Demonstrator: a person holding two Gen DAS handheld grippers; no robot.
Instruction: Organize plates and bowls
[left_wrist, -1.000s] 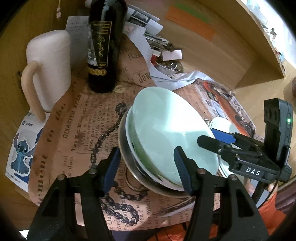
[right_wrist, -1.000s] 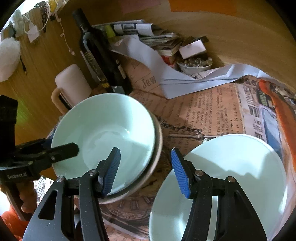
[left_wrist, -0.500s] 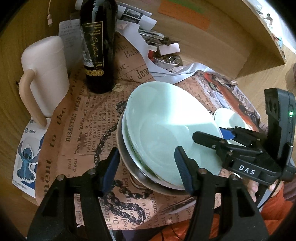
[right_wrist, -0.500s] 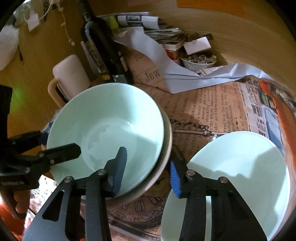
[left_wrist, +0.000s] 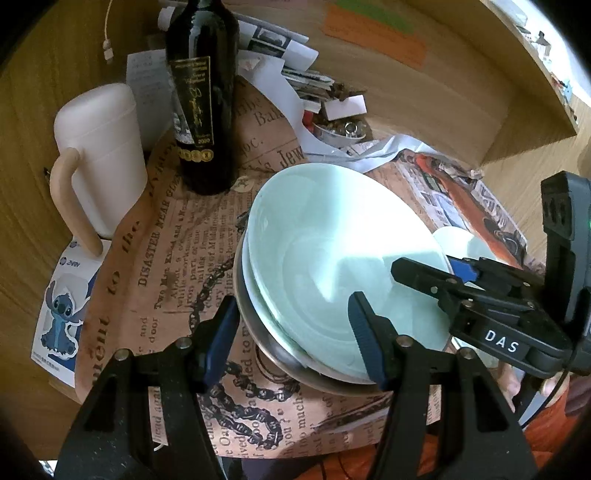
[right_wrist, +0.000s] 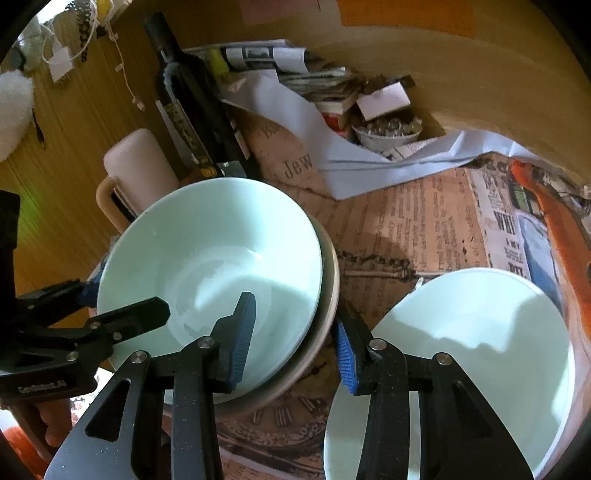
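Stack: pale green bowl nested in a second bowl on a metal dish, straight ahead of both grippers; in the same place as a second ago.
Loose bowl: same green, alone on the newsprint, just right of the right gripper, under its right finger; still to be added, I judge.
Right gripper: jaws have just been closing and now straddle the stack's near right rim, left pad inside the top bowl, right pad outside the dish; a gap shows at the pads, so not yet pinching.
Left gripper: half spread, as a second ago, holding nothing; left pad outside the near left rim, right pad over the bowl's inside.
Meaning: the right side looks set to grip the stack's rim, to lift or steady it, before the loose bowl joins.
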